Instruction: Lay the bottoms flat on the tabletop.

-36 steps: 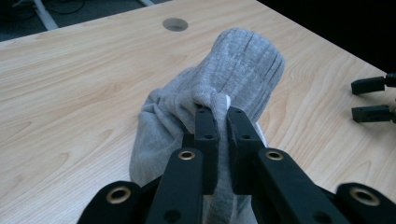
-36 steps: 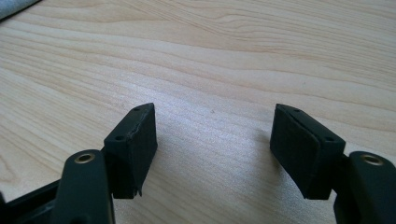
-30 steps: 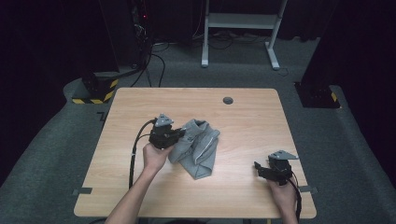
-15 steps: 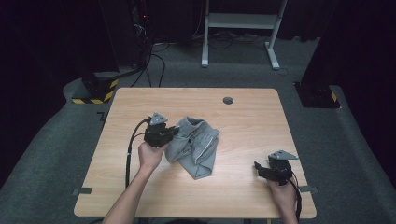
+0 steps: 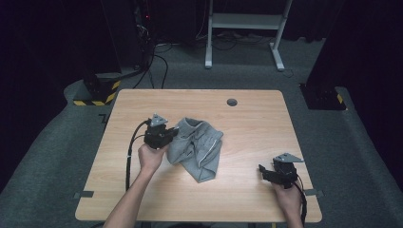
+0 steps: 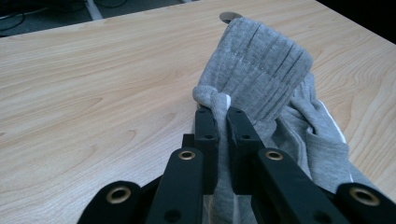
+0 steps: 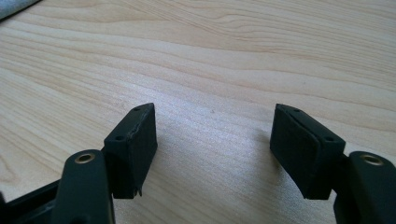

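A crumpled grey garment (image 5: 198,148) with a ribbed cuff and a white stripe lies at the middle of the wooden table (image 5: 247,118). My left gripper (image 5: 172,135) is shut on its left edge. In the left gripper view the gripper (image 6: 222,112) pinches a fold of the grey garment (image 6: 261,70), and the ribbed cuff stands lifted above the jaws. My right gripper (image 5: 262,170) rests near the table's front right corner, apart from the cloth. In the right gripper view the gripper (image 7: 212,128) is open over bare wood, with nothing between its pads.
A round dark grommet hole (image 5: 232,102) sits near the table's far edge. Beyond the table stand a white desk frame (image 5: 247,28), cables on the floor and a yellow-black striped base (image 5: 97,90) at the far left.
My left gripper has drawn the garment's edge a little toward the left and far side, spreading the cloth slightly. The right gripper has stayed in place.
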Available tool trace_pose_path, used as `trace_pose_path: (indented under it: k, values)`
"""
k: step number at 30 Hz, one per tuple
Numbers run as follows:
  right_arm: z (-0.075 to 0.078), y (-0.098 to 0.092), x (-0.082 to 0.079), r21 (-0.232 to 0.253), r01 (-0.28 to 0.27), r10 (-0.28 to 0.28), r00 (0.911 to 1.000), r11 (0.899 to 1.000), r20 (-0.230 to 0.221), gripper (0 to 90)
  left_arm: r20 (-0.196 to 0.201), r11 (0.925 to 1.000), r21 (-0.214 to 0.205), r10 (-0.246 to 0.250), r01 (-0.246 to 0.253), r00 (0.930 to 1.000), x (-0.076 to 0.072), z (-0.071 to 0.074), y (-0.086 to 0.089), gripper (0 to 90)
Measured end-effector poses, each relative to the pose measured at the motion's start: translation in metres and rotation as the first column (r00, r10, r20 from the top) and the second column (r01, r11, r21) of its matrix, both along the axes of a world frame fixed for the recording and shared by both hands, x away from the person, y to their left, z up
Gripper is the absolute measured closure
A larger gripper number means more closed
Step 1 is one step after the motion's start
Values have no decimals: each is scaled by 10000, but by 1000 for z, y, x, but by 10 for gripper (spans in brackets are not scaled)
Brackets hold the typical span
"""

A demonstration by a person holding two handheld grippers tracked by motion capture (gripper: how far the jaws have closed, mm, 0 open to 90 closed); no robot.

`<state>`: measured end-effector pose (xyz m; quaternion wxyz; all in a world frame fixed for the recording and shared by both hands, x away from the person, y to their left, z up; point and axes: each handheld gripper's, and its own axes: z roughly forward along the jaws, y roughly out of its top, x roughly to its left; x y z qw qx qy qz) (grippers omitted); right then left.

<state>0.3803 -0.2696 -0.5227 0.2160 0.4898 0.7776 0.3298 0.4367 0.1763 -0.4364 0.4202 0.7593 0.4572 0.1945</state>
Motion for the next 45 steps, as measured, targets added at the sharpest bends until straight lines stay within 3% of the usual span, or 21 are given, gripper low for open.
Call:
trace_pose_path:
  k: [11,25,30,45]
  values:
    - [0,0,0,-2,-2,2,10000,10000,1,313,-32,9985,219,503,-502,9987,6,-8,11,844]
    - [0,0,0,-1,3,-3,10000,10000,3,313,-548,9924,393,1185,-1164,9914,19,-27,22,837]
    - [0,0,0,0,2,-2,10000,10000,2,313,-783,9893,640,1356,-1308,9877,23,-33,25,826]
    - [0,0,0,1,5,-5,10000,10000,2,313,-664,9869,583,1544,-1506,9858,15,-30,34,677]
